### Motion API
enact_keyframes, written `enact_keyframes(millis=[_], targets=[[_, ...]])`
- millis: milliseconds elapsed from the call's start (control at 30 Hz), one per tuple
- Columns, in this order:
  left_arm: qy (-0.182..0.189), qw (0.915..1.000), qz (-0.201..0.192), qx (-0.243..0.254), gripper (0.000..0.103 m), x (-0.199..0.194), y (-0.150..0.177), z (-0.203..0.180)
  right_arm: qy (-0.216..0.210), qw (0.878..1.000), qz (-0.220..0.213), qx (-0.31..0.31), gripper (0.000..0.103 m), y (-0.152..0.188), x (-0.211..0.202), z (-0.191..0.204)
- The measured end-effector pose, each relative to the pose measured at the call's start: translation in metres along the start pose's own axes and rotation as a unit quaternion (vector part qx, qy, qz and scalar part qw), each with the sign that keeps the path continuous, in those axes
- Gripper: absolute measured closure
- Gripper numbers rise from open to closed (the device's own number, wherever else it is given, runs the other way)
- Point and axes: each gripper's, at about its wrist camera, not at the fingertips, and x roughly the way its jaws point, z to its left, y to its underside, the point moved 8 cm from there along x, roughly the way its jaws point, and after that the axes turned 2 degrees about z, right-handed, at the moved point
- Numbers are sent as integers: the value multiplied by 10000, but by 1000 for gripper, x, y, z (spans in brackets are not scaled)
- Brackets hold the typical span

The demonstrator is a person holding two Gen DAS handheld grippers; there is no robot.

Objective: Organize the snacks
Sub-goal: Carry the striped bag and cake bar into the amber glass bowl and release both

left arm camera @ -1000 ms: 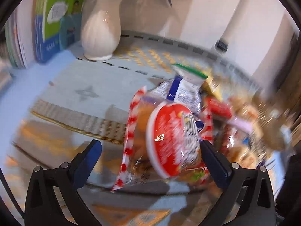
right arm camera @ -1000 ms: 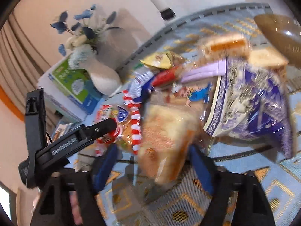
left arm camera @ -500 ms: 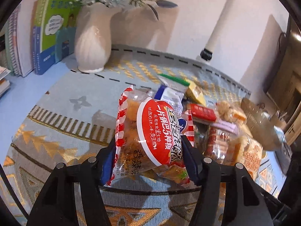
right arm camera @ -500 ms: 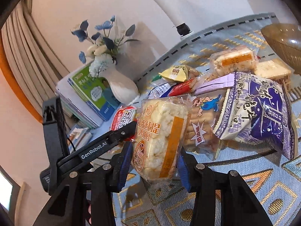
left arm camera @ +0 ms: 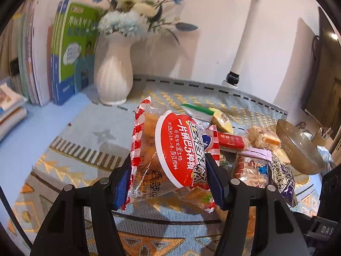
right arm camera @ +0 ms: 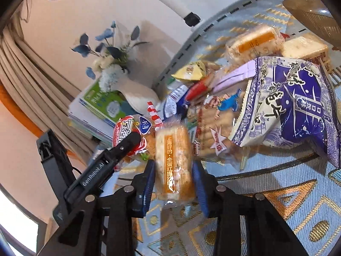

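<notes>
My left gripper (left arm camera: 168, 170) is shut on a red-and-white snack bag (left arm camera: 170, 155) and holds it above the patterned mat. My right gripper (right arm camera: 173, 168) is shut on an orange-striped rice-cake pack (right arm camera: 173, 162), also lifted off the mat. The left gripper (right arm camera: 127, 147) with its red bag (right arm camera: 125, 132) shows at the left of the right wrist view. A pile of snacks lies on the mat: a blue-and-white bag (right arm camera: 289, 104), a biscuit pack (right arm camera: 215, 132), a red stick pack (left arm camera: 231, 141) and a yellow packet (left arm camera: 221, 120).
A brown glass bowl (left arm camera: 298, 145) stands at the right edge of the mat. A white vase with blue flowers (left arm camera: 115, 72) and upright books (left arm camera: 64, 53) stand at the back left. A white lamp pole (left arm camera: 243, 49) rises at the back.
Both grippers closed on their packs and lifted them; the red bag and the rice-cake pack now sit higher above the mat. The right view has tilted.
</notes>
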Motion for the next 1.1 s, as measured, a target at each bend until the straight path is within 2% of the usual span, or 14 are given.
enact_keyframes(millis=[133, 233, 367, 500, 667, 800, 967, 1100], targets=[[-84, 9997, -179, 120, 43, -7, -3, -6, -136, 9996, 31, 239, 74, -1, -6, -5], [-34, 9997, -115, -196, 43, -10, -3, -2, -320, 9988, 53, 368, 74, -3, -15, -9], [83, 9983, -280, -507, 43, -29, -14, -2, -542, 9973, 5, 487, 74, -12, -33, -10], [93, 9977, -376, -564, 43, -44, -34, -12, -669, 9965, -132, 483, 74, -24, -52, -7], [81, 9990, -296, -315, 43, -43, -53, -44, -749, 9955, -438, 390, 74, -57, -84, 0], [196, 9992, -262, -240, 43, -39, -68, -75, -717, 9934, -811, 375, 74, -97, -124, -9], [563, 9981, -247, -78, 43, -26, -86, -131, -556, 9891, -1289, 446, 74, -147, -176, -38], [914, 9958, -77, 10, 43, -7, -93, -181, -362, 9852, -1576, 576, 74, -177, -208, -74]])
